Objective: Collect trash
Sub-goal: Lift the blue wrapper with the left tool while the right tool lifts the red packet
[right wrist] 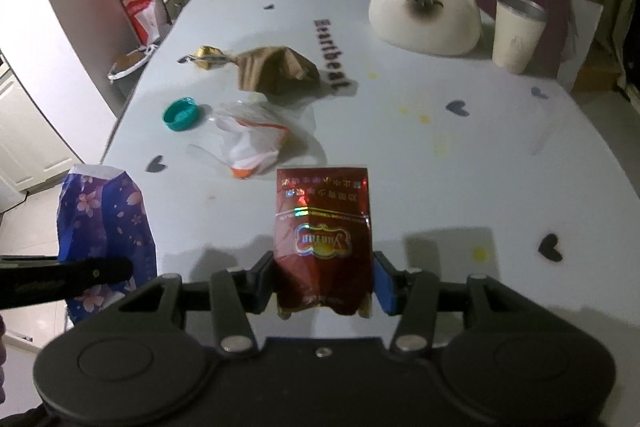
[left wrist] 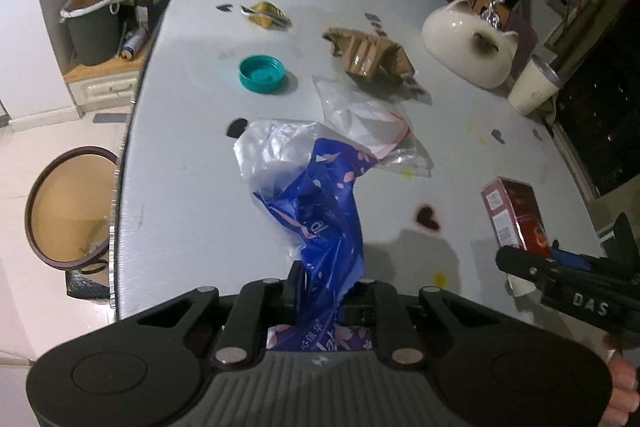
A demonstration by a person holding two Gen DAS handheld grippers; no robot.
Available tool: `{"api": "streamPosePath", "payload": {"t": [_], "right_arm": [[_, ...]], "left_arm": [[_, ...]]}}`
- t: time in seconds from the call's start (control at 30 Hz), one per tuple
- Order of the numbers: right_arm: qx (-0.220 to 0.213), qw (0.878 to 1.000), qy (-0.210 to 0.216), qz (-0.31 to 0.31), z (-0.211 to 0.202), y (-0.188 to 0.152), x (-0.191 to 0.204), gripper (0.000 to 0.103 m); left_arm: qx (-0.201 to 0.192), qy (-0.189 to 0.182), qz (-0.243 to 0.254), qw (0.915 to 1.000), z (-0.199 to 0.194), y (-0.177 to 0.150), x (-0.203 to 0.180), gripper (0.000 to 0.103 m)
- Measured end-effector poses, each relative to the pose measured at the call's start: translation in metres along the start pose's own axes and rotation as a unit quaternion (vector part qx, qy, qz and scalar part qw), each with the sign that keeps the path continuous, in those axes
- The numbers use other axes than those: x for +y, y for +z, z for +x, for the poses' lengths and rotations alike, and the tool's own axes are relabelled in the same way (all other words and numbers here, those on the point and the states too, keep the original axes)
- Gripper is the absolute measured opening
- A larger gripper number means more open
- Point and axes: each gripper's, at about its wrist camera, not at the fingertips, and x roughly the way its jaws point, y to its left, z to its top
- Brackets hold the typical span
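My left gripper (left wrist: 326, 285) is shut on a blue flowered plastic wrapper (left wrist: 320, 203), which hangs lifted over the white table (left wrist: 180, 187). The same wrapper (right wrist: 104, 223) shows at the left of the right wrist view. My right gripper (right wrist: 324, 285) is shut on a red cigarette pack (right wrist: 324, 231), held above the table; the pack (left wrist: 516, 213) also appears at the right in the left wrist view. On the table lie a clear plastic bag (right wrist: 256, 139), a crumpled brown paper (right wrist: 276, 69), a teal cap (right wrist: 182, 114) and a gold wrapper (right wrist: 208, 57).
A white cat-shaped ceramic (right wrist: 426, 17) and a pale cup (right wrist: 516, 35) stand at the table's far right. On the floor to the left are a round brown-rimmed bin (left wrist: 68, 207) and a dark bucket with a white liner (left wrist: 94, 25). Shelves and bags crowd the back.
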Motion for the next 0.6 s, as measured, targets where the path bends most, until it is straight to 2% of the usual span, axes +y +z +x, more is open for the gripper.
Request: {"api": "streamPosePath", "payload": {"t": [0.4, 0.6], "right_arm": [[-0.014, 0.999, 0.002, -0.031, -0.038, -0.011, 0.041, 0.051], [-0.031, 0.999, 0.007, -0.034, -0.050, -0.012, 0.065, 0.051]], "left_arm": [[-0.051, 0.029, 0.026, 0.9980, -0.048, -0.019, 0.016, 0.015], [-0.070, 0.022, 0.034, 0.9968, -0.068, -0.024, 0.031, 0.015]]}}
